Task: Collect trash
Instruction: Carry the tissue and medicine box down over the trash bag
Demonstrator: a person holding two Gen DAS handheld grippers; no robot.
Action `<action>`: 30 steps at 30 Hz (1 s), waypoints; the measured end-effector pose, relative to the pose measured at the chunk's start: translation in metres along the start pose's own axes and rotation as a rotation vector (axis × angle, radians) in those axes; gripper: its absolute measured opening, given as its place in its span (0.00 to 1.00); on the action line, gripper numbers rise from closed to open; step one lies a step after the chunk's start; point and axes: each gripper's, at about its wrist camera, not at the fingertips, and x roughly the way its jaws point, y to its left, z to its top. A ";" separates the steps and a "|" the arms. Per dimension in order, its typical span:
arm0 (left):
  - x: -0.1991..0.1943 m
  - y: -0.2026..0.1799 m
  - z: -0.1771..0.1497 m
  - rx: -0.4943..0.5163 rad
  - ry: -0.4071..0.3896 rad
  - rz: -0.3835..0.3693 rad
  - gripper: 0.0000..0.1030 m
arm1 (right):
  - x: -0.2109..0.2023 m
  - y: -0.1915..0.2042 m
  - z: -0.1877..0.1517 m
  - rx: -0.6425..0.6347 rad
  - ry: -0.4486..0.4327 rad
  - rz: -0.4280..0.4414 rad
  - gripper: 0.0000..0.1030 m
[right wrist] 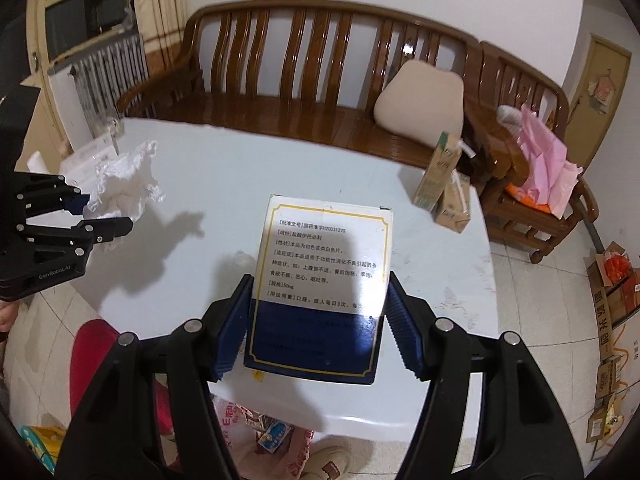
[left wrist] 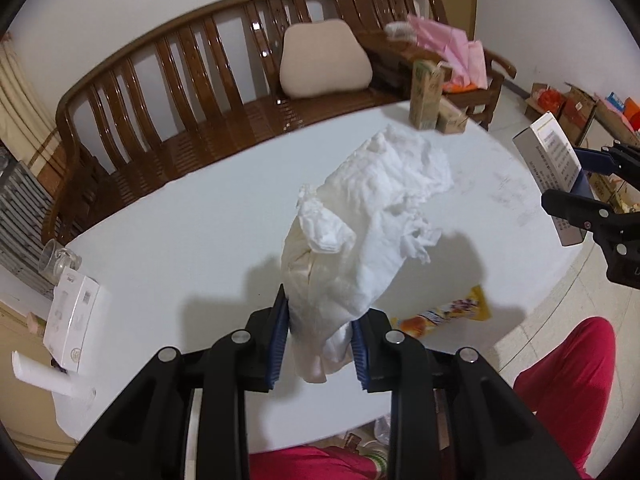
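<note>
White bench (left wrist: 168,240) below: left gripper (left wrist: 320,344), jaws pinching crumpled tissue (left wrist: 372,216), and right gripper (right wrist: 320,328), jaws clamping medicine box (right wrist: 320,276), should keep firm grips until over a bin.

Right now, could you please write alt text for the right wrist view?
The right gripper holds a white and blue box above a white table. At left, the left gripper holds crumpled tissue. Two drink cartons sit at the table's far edge, before a wooden bench.
</note>
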 end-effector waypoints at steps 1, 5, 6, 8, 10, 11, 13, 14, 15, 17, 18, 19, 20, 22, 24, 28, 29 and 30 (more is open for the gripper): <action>-0.006 -0.002 -0.002 -0.002 -0.009 0.000 0.27 | -0.004 0.001 -0.002 -0.001 -0.009 0.001 0.61; -0.032 -0.015 -0.015 0.003 -0.051 0.022 0.27 | -0.037 0.009 -0.015 -0.016 -0.061 0.005 0.61; -0.039 -0.019 -0.019 0.006 -0.060 0.024 0.27 | -0.044 0.012 -0.018 -0.021 -0.074 0.003 0.61; -0.052 -0.025 -0.028 0.004 -0.073 0.020 0.27 | -0.063 0.018 -0.027 -0.034 -0.103 0.000 0.61; -0.060 -0.032 -0.035 0.005 -0.083 0.012 0.27 | -0.076 0.023 -0.034 -0.043 -0.125 0.001 0.61; -0.064 -0.036 -0.038 0.009 -0.087 0.008 0.27 | -0.082 0.024 -0.038 -0.045 -0.134 -0.001 0.61; -0.072 -0.045 -0.046 0.014 -0.094 0.002 0.27 | -0.094 0.028 -0.046 -0.052 -0.150 -0.003 0.61; -0.075 -0.049 -0.049 0.019 -0.098 -0.004 0.27 | -0.101 0.030 -0.051 -0.055 -0.159 -0.006 0.61; -0.080 -0.055 -0.054 0.028 -0.107 -0.009 0.27 | -0.104 0.032 -0.053 -0.057 -0.163 -0.007 0.61; -0.086 -0.063 -0.059 0.042 -0.118 -0.016 0.27 | -0.115 0.036 -0.062 -0.061 -0.175 -0.010 0.61; -0.091 -0.067 -0.063 0.050 -0.128 -0.026 0.27 | -0.118 0.037 -0.066 -0.061 -0.181 -0.014 0.61; -0.094 -0.070 -0.066 0.049 -0.133 -0.033 0.27 | -0.123 0.038 -0.071 -0.061 -0.189 -0.017 0.61; -0.097 -0.073 -0.069 0.050 -0.137 -0.041 0.27 | -0.125 0.040 -0.075 -0.064 -0.190 -0.014 0.61; -0.102 -0.080 -0.076 0.054 -0.143 -0.053 0.27 | -0.130 0.043 -0.083 -0.063 -0.193 -0.013 0.61; -0.106 -0.087 -0.083 0.058 -0.147 -0.060 0.27 | -0.133 0.045 -0.091 -0.063 -0.190 -0.009 0.61; -0.110 -0.097 -0.095 0.061 -0.146 -0.080 0.27 | -0.139 0.049 -0.106 -0.061 -0.183 -0.002 0.61; -0.111 -0.099 -0.098 0.060 -0.144 -0.083 0.27 | -0.140 0.050 -0.110 -0.061 -0.182 -0.001 0.61; -0.111 -0.101 -0.101 0.059 -0.142 -0.085 0.27 | -0.140 0.051 -0.114 -0.062 -0.178 0.001 0.61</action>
